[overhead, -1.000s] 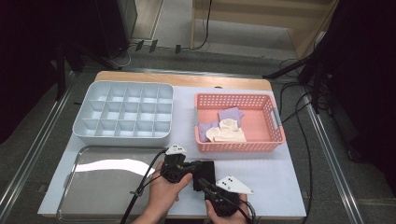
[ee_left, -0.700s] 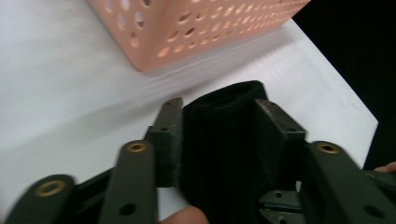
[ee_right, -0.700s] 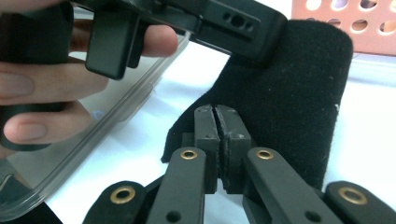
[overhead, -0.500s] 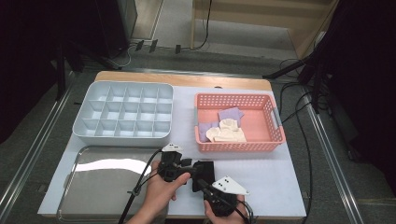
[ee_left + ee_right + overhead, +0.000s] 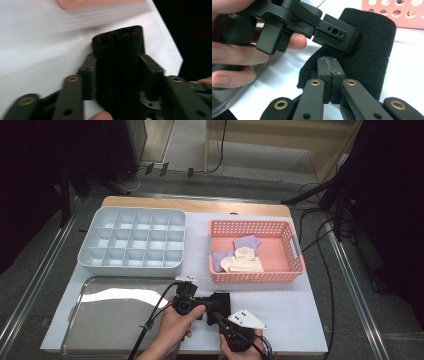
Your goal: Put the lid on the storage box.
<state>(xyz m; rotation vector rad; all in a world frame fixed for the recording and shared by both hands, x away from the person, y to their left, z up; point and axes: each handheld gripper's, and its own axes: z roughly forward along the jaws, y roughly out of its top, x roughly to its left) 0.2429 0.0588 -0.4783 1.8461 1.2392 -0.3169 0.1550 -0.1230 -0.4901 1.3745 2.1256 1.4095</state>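
Note:
A black cloth (image 5: 223, 298) lies on the white table near its front edge, between both grippers. In the left gripper view the cloth (image 5: 117, 62) stands folded between the jaws of my left gripper (image 5: 119, 72), whose pads touch both of its sides. These jaws have just been closing on it. My left gripper (image 5: 214, 303) points to the right in the high view. My right gripper (image 5: 328, 62) is shut, pinching the near edge of the cloth (image 5: 372, 45), and one left finger (image 5: 337, 32) rests on the cloth just beyond. My right gripper (image 5: 218, 315) sits below the left one.
A pink basket (image 5: 295, 270) at the right holds purple (image 5: 247, 242) and cream (image 5: 242, 265) cloths. A pale divided tray (image 5: 86, 257) stands at the back left. A shiny metal tray (image 5: 80, 320) lies at the front left, close to the left hand.
The left hand has shifted slightly toward the front edge and taken a new hold on the black cloth. The right hand has stayed in place.

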